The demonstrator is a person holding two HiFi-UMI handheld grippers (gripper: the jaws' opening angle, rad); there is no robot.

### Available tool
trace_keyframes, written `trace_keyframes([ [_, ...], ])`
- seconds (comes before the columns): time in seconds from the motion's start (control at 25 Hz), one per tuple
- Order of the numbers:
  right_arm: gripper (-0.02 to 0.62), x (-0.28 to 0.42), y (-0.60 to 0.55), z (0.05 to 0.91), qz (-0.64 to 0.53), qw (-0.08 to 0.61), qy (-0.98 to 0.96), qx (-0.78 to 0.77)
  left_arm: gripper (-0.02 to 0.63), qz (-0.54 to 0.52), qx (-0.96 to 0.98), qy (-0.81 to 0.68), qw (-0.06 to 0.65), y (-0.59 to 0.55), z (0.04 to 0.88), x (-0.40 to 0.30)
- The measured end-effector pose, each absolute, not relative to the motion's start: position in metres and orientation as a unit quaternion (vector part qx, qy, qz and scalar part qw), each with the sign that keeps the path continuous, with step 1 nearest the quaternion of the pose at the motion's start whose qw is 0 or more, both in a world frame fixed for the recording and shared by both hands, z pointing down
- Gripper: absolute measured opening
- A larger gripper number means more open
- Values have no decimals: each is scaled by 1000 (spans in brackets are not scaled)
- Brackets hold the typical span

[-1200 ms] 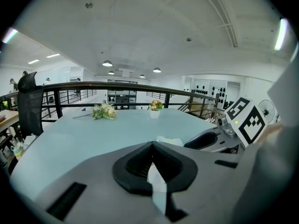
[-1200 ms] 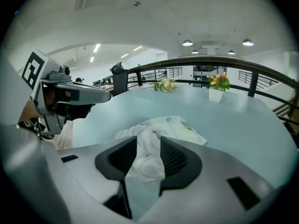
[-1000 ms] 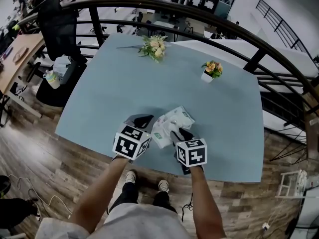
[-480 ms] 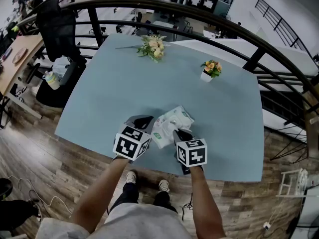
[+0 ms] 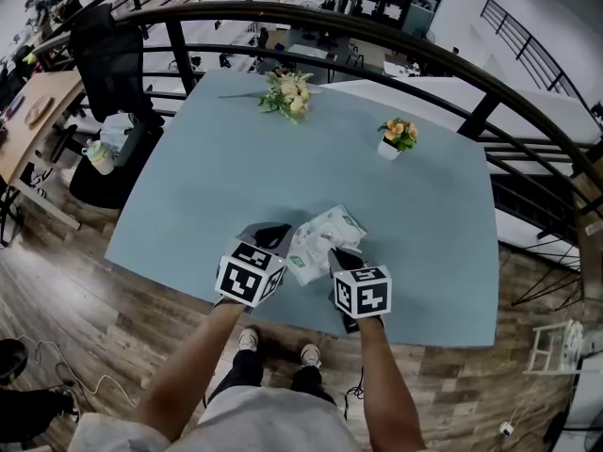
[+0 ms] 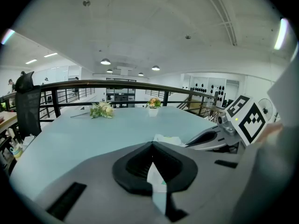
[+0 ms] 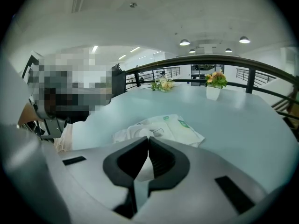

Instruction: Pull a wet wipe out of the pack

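White wipe (image 7: 142, 169) now pinched by right gripper (image 7: 148, 139) fingers (earlier apart).

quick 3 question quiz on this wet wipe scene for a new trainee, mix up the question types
1. True or false: the left gripper is open and empty.
2. What is pinched in the right gripper? A a flower stem; B a white wet wipe; C nothing.
3. How many flower arrangements are on the pale blue table?
Key: 1 false, it is shut on the edge of the white, green-printed wet wipe pack. 2 B. 3 two: a loose bouquet and a small white pot of orange flowers.
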State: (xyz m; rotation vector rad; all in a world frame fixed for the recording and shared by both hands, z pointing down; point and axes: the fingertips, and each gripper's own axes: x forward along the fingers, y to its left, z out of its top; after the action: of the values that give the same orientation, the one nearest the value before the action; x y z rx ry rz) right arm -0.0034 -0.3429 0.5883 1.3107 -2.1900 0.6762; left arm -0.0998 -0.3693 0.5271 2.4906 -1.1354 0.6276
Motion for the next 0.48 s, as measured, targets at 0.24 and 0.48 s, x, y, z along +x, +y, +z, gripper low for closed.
trace_keyframes([
  [0.24,9,-1,-345,581,249,237,-803,487,-5,218,876,-397,164,-370,524,-96],
  [0.48,8,0,-347,577,247,234,-804,487,-5,217,876,-398,163,-370,522,-96],
])
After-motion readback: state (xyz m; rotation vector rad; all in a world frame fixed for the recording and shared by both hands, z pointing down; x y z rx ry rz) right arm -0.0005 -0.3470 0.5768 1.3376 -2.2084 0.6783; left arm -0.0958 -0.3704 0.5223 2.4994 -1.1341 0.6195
